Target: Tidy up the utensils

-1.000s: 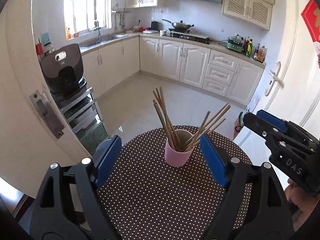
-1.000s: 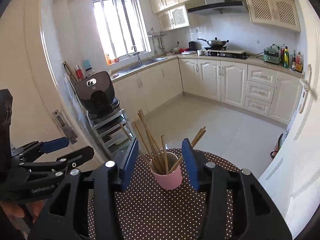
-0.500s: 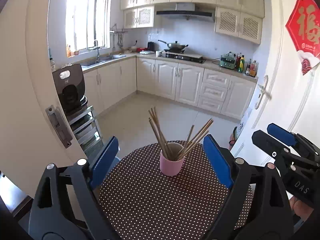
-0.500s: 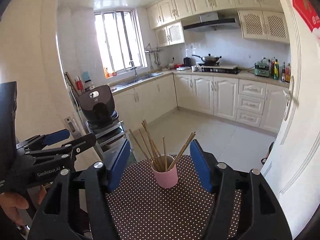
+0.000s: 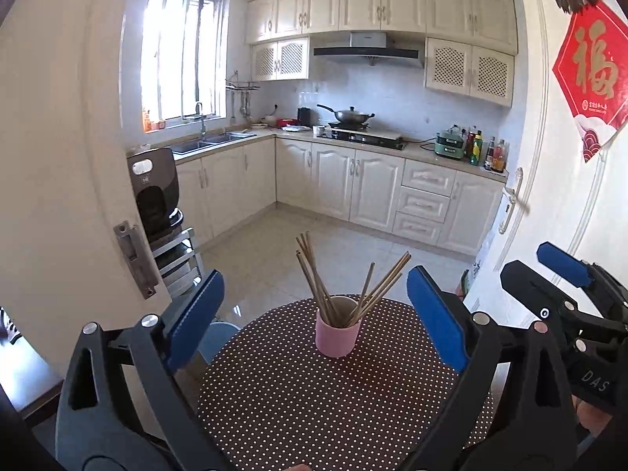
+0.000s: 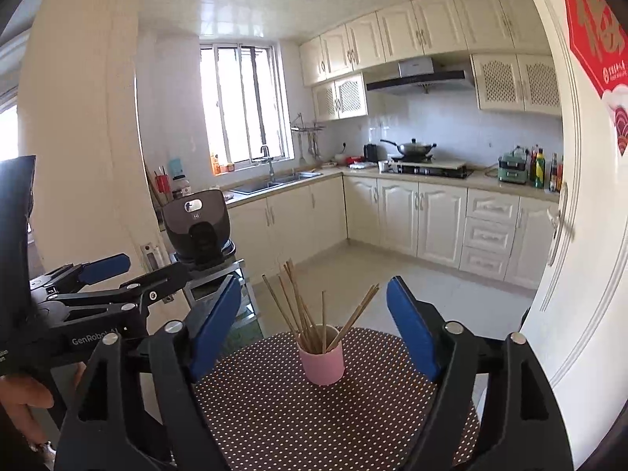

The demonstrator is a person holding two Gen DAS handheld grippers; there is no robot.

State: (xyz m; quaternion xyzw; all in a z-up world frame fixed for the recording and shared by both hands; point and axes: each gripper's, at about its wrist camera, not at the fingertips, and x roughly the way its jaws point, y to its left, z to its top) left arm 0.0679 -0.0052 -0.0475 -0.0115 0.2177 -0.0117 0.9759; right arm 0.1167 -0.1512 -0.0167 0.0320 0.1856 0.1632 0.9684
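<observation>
A pink cup [image 5: 337,335] [image 6: 321,363] stands upright on a round table with a brown dotted cloth [image 5: 314,404] [image 6: 306,420]. Several wooden chopsticks [image 5: 314,274] [image 6: 298,310] lean out of it to both sides. My left gripper [image 5: 316,314] hangs back from the cup, its jaws opening wide with nothing between the blue pads. My right gripper [image 6: 314,324] also stands away from the cup, jaws opening and holding nothing. Each gripper shows at the edge of the other's view: the right gripper [image 5: 565,274], the left gripper [image 6: 117,271].
An open white door [image 5: 581,204] rises right of the table, a door frame with a strike plate [image 5: 133,259] to the left. A black appliance on a metal rack [image 6: 198,227] stands beyond the table. Kitchen cabinets [image 5: 353,180] line the far wall across a tiled floor.
Both grippers have pulled back and up from the cup, which now looks smaller and farther. The right gripper's jaws have spread much wider; the left's slightly.
</observation>
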